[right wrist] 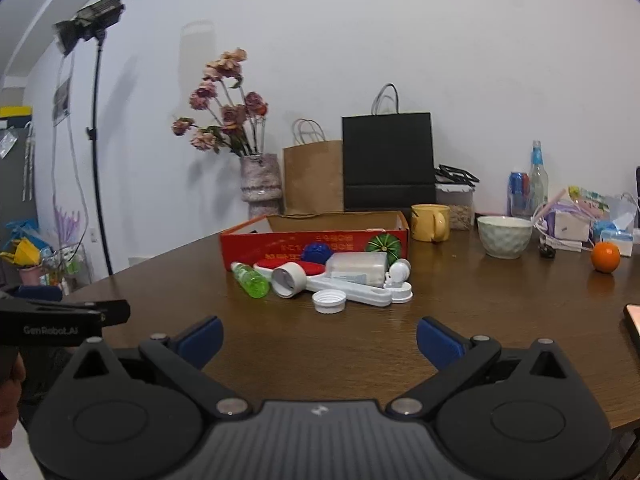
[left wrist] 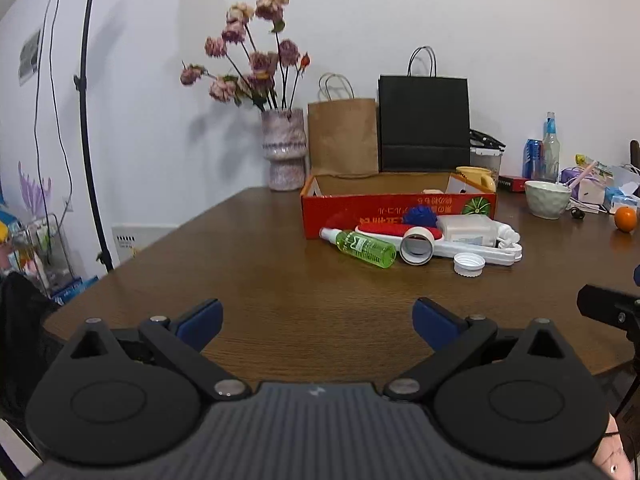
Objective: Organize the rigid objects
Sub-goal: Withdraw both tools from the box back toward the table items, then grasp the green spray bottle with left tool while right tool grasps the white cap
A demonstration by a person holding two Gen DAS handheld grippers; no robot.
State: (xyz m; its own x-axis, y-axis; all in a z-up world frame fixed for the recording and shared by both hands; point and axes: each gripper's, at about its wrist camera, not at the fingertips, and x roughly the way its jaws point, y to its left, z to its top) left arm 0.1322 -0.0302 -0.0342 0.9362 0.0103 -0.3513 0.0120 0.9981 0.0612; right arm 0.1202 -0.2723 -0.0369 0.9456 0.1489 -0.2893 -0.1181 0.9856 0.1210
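Observation:
A red cardboard box [left wrist: 360, 210] [right wrist: 280, 242] stands open on the brown table [left wrist: 260, 280] [right wrist: 460, 320]. In front of it lies a pile: a green spray bottle [left wrist: 362, 248] [right wrist: 251, 279], a white tube [left wrist: 417, 245] [right wrist: 289, 279], a white screw cap [left wrist: 469, 265] [right wrist: 329, 301], a clear plastic case [left wrist: 466, 230] [right wrist: 358, 266], a red and white brush [left wrist: 384, 230] [right wrist: 308, 269] and a blue ball [left wrist: 420, 214] [right wrist: 316, 252]. My left gripper [left wrist: 318, 324] and right gripper [right wrist: 319, 342] hover open near the table's front edge, well short of the pile, both holding nothing.
Behind the box stand a vase of dried flowers [left wrist: 285, 152] [right wrist: 260, 184], a brown paper bag [left wrist: 343, 136] and a black bag [right wrist: 388, 160]. A yellow mug [right wrist: 430, 222], pale bowl [right wrist: 505, 236], orange [right wrist: 605, 257], bottles and clutter sit at right. A light stand [left wrist: 86, 120] rises at left.

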